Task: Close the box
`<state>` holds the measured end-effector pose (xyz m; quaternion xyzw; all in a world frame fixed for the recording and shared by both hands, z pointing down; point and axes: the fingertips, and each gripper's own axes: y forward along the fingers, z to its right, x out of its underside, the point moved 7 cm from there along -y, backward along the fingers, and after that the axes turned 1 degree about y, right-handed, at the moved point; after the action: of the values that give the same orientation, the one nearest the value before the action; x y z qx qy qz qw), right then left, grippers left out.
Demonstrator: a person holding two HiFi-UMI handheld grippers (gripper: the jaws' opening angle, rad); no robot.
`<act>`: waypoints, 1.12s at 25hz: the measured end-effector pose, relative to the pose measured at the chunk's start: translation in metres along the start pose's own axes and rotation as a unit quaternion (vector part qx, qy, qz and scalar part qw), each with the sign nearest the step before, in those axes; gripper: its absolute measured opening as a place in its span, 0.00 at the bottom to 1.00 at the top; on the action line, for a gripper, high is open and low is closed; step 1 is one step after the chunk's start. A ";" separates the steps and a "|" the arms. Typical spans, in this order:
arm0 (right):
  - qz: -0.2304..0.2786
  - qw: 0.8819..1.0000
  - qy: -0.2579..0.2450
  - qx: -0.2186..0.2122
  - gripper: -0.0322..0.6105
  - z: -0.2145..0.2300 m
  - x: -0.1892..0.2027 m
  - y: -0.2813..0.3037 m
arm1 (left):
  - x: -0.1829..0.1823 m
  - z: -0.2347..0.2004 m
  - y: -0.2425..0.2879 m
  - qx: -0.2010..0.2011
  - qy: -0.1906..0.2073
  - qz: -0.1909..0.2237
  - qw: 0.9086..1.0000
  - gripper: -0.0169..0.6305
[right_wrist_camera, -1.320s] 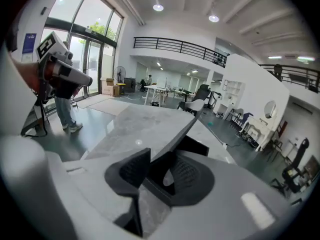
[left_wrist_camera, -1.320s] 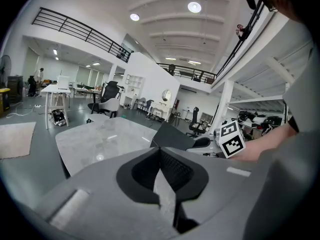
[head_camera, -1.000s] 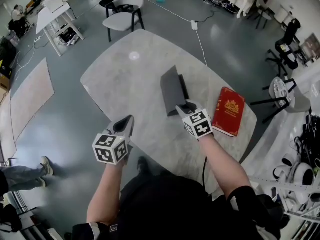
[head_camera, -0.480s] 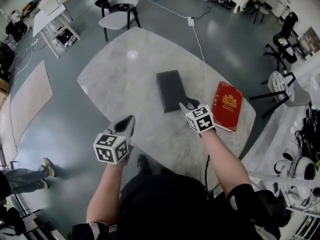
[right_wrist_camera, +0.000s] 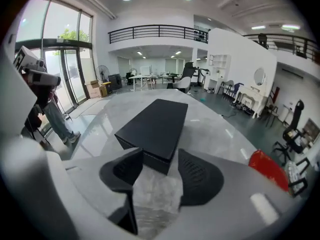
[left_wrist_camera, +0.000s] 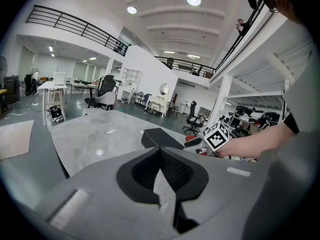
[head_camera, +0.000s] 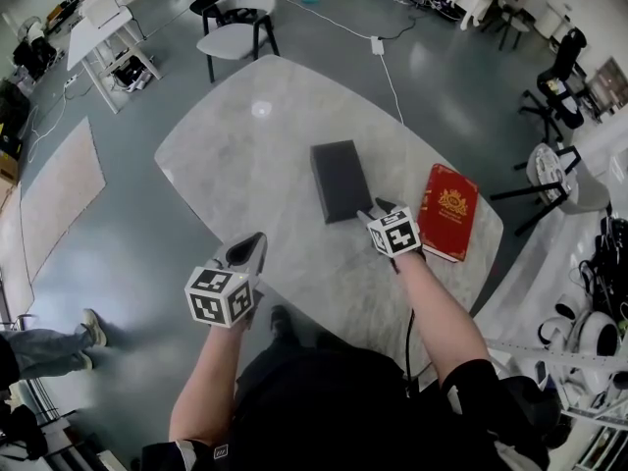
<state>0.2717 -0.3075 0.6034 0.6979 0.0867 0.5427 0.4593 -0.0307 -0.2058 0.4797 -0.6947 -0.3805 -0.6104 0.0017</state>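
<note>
1. The black box (head_camera: 340,180) lies flat near the middle of the grey marbled table (head_camera: 235,145) with its lid down; it's a long dark slab, one short end facing the person, and the left gripper view catches it (left_wrist_camera: 159,136) from the side, looking just as flat.
2. The right gripper (head_camera: 373,209) sits right at that near short end; in the right gripper view its jaws are spread and opening, and the box's (right_wrist_camera: 155,124) near corner pokes in between the tips (right_wrist_camera: 160,156); the pads aren't pressing on it though, there's bare tabletop showing on either side, so nothing is gripped.
3. The left gripper (head_camera: 255,238) hangs off to the left by the table's near edge, well apart from the box; the left gripper view shows its jaws (left_wrist_camera: 160,151) pinched together to a point with nothing caught in them.
4. Just right of the box lies a red book (head_camera: 448,212) with a gold crest on the cover, close to the table's right rim; it shows as a red blob (right_wrist_camera: 267,169) at the lower right of the right gripper view; the right forearm runs between the book and the person's body.
5. Further out, a white chair (head_camera: 240,13) stands at the table's far end; someone's legs and shoes (head_camera: 44,346) are visible on the floor at the far left.
</note>
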 end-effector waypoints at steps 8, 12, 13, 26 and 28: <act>-0.013 1.000 0.017 -0.002 0.41 -0.014 0.000 0.015 | 0.004 -0.009 -0.004 0.000 -0.002 -0.006 1.000 0.04; -0.014 0.999 0.029 -0.003 0.39 -0.031 -0.003 0.021 | 0.005 -0.014 -0.005 0.003 -0.003 -0.006 1.000 0.04; -0.015 0.999 0.028 -0.007 0.36 -0.038 -0.006 0.024 | 0.005 -0.016 -0.006 0.004 -0.003 -0.005 1.000 0.04; 0.027 0.997 0.044 0.061 0.28 -0.097 -0.033 0.015 | -0.001 -0.072 -0.056 0.014 0.012 0.019 1.000 0.04; 0.051 0.994 0.050 0.077 0.23 -0.107 -0.041 -0.004 | -0.007 -0.083 -0.067 0.026 0.022 0.025 0.999 0.04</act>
<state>0.1679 -0.2718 0.5715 0.7064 0.1156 0.5916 0.3710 -0.1364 -0.2004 0.4644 -0.6904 -0.3784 -0.6150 0.0432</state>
